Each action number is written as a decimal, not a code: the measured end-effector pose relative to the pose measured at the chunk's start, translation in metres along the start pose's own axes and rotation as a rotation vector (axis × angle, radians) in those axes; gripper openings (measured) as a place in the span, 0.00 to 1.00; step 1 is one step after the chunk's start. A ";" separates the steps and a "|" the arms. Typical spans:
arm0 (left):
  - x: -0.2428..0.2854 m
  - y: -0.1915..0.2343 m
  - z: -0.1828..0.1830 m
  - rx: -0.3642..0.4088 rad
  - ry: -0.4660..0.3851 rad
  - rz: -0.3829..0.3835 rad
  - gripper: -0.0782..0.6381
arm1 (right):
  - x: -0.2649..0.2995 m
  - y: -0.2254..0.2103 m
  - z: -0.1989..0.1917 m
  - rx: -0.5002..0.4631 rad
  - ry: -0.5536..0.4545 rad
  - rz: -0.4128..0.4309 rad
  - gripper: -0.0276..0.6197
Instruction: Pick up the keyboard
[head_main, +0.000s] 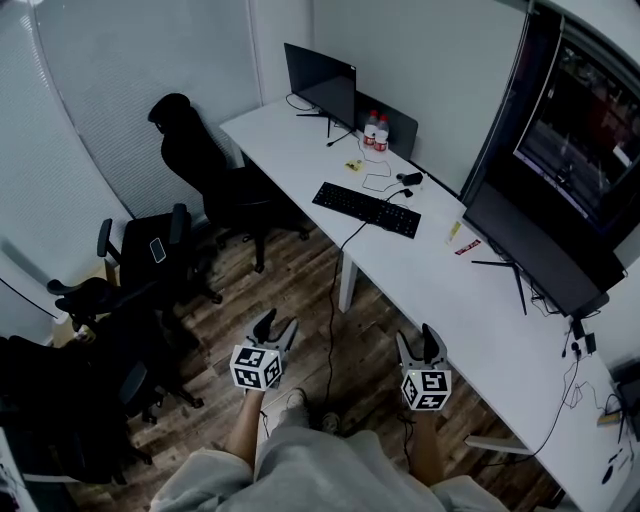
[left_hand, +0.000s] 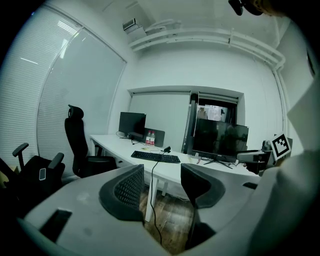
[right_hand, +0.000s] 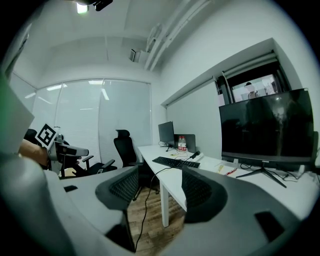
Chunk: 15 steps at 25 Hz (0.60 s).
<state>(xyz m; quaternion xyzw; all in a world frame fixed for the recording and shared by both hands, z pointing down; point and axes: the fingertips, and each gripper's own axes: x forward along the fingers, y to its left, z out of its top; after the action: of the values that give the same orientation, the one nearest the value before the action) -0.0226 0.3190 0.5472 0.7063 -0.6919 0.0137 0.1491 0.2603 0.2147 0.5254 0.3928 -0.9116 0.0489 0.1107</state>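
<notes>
A black keyboard (head_main: 366, 208) lies on the long white desk (head_main: 440, 285), its cable hanging over the front edge to the floor. It also shows far ahead as the keyboard (left_hand: 155, 157) in the left gripper view and the keyboard (right_hand: 176, 162) in the right gripper view. My left gripper (head_main: 275, 327) and right gripper (head_main: 420, 342) are held low over the wooden floor, well short of the desk. Both stand open with nothing between the jaws. The left gripper (left_hand: 162, 187) and right gripper (right_hand: 160, 187) point toward the desk.
Two monitors stand on the desk: a small monitor (head_main: 321, 83) at the far end and a large monitor (head_main: 535, 250) at the right. Water bottles (head_main: 375, 130) sit behind the keyboard. Black office chairs (head_main: 205, 170) crowd the left side. A desk leg (head_main: 347, 282) stands ahead.
</notes>
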 end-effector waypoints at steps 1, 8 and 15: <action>0.002 0.000 -0.001 -0.001 0.002 0.002 0.42 | 0.001 -0.002 -0.001 0.000 0.003 0.001 0.43; 0.019 0.008 -0.001 0.000 0.011 0.013 0.42 | 0.021 -0.015 -0.003 0.005 0.012 -0.006 0.42; 0.054 0.026 0.003 -0.009 0.018 0.009 0.42 | 0.056 -0.024 -0.003 0.007 0.029 -0.012 0.41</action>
<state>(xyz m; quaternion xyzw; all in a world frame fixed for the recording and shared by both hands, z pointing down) -0.0466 0.2660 0.5621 0.7024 -0.6937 0.0177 0.1587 0.2413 0.1591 0.5414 0.3981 -0.9073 0.0568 0.1228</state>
